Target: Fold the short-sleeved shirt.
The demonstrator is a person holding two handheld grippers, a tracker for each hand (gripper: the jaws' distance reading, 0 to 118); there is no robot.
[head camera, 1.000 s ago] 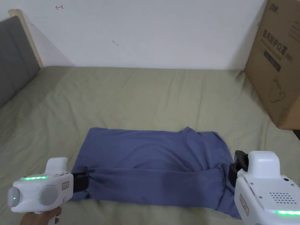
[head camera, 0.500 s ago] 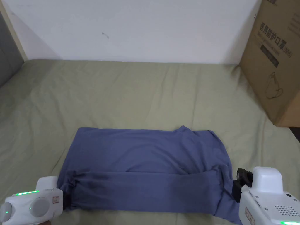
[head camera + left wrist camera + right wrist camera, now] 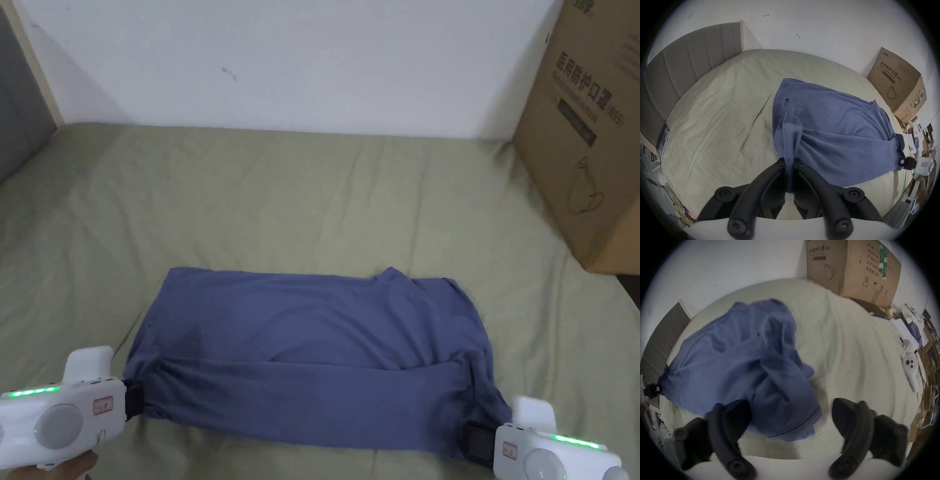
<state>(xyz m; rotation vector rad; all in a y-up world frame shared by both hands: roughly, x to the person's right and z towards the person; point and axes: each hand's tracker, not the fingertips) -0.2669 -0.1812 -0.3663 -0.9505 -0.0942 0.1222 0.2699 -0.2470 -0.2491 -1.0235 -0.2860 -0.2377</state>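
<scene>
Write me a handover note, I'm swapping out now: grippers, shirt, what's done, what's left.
Left gripper: shut on the shirt at its near left corner.
Right gripper: open, fingers either side of the shirt's near right corner, nothing pinched.
Shirt: lies lengthwise across the bed, with a crease running along its near part.
Done: apparently one lengthwise fold.
Left: probably close the right gripper on its corner, then finish folding.

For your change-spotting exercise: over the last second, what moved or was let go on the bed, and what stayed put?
The right gripper has dropped toward the blue short-sleeved shirt's near right corner, open. The left gripper stays shut on the left end. The brown cardboard box is unmoved.
</scene>
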